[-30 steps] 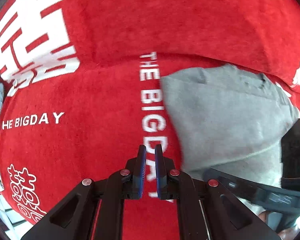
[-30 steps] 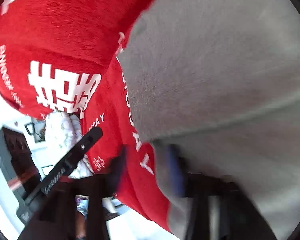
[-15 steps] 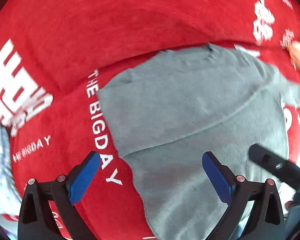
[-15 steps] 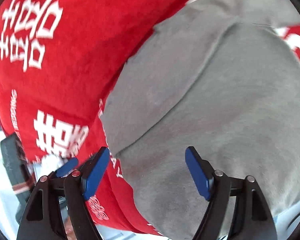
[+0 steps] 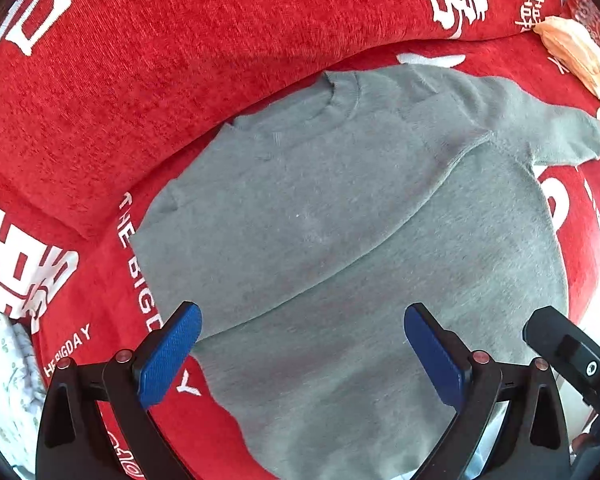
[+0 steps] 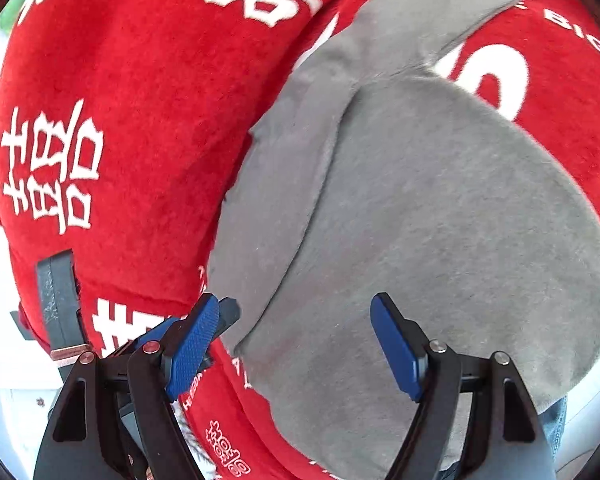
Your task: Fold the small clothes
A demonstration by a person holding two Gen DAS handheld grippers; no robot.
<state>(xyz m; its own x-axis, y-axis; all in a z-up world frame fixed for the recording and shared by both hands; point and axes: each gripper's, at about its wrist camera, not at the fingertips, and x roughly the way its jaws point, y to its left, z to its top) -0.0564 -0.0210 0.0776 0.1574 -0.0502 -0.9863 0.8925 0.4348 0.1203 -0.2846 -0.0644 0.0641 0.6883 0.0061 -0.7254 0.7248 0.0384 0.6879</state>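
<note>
Left gripper point(image 5: 302, 354) went from shut to wide open, holding nothing. Right gripper point(image 6: 294, 344) opened wider too, also empty. Both pulled back. Shirt point(image 5: 340, 240) lay flat on red cloth point(image 5: 180, 60), one side folded over; other sleeve point(image 5: 560, 136) next, likely.

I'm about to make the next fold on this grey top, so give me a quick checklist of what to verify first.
1. Left gripper empty, jaws open: ok.
2. Right gripper empty, jaws open: ok.
3. Grey top lying flat on the red cover: ok, only slight ripples.
4. One side already folded over the body: ok, a fold edge runs diagonally across it.
5. Other sleeve tucked in: not ok, it sticks out onto the red cover.
6. Hem fully on the surface: cannot tell, the near edge is hidden behind the grippers.
</note>
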